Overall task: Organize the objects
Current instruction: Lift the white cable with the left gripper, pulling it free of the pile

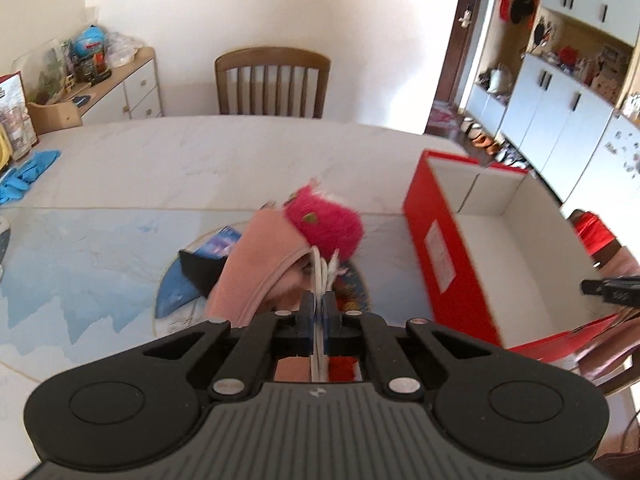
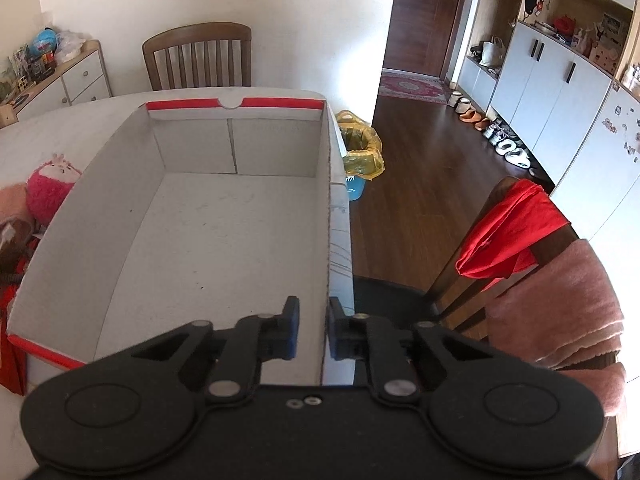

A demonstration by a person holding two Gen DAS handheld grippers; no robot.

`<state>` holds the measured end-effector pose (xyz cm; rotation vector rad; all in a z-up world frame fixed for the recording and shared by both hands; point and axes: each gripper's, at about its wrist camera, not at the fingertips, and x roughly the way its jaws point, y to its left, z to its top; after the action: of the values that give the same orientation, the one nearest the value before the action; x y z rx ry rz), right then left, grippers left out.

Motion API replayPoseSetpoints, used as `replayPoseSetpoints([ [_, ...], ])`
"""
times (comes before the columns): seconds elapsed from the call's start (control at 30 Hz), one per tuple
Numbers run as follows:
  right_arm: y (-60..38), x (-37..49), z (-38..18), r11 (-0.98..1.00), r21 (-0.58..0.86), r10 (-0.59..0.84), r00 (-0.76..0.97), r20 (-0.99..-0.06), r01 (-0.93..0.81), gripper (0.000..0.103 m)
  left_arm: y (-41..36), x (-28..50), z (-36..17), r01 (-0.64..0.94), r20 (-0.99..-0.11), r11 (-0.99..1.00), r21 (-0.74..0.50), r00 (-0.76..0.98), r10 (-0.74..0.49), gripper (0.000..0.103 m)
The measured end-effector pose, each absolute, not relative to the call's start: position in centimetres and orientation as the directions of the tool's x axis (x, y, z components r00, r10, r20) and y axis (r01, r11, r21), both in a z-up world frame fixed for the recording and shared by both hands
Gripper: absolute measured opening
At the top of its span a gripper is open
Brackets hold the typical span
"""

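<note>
A fluffy pink plush toy (image 1: 324, 226) hangs by its white strap (image 1: 319, 272), lifted above the table. My left gripper (image 1: 321, 300) is shut on that strap. A pale pink cloth (image 1: 256, 264) lies under and beside the toy. To its right stands an open red box (image 1: 436, 248), white inside with nothing in it. In the right wrist view the toy (image 2: 48, 192) shows just outside the left wall of the box (image 2: 100, 200). My right gripper (image 2: 314, 312) straddles the box's right wall near the front corner. Its jaws are narrow, with a gap between the left pad and the cardboard.
Blue gloves (image 1: 24, 176) lie at the table's far left. A wooden chair (image 1: 272, 80) stands behind the table, a sideboard (image 1: 120, 80) with clutter beyond. A yellow-lined bin (image 2: 360, 152) sits on the floor right of the table. A chair (image 2: 460, 272) holds a red cloth (image 2: 508, 232) and a pink towel (image 2: 560, 312).
</note>
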<state>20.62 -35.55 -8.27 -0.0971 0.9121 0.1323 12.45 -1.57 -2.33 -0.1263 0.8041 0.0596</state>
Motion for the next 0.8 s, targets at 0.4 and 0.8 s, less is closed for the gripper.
replayPoseSetpoints([
  [0.4, -35.7, 20.5, -8.2, 0.985, -0.023, 0.086, 0.603, -0.793, -0.171, 0.01, -3.6, 13.1, -1.7, -0.019, -0.712, 0.996, -0.089, 0.7, -0.051, 0.001],
  [0.8, -35.6, 20.6, -8.3, 0.983, -0.021, 0.093, 0.598, -0.796, -0.181, 0.011, -2.7, 12.9, -3.0, 0.01, -0.776, 0.994, -0.105, 0.624, -0.088, 0.002],
])
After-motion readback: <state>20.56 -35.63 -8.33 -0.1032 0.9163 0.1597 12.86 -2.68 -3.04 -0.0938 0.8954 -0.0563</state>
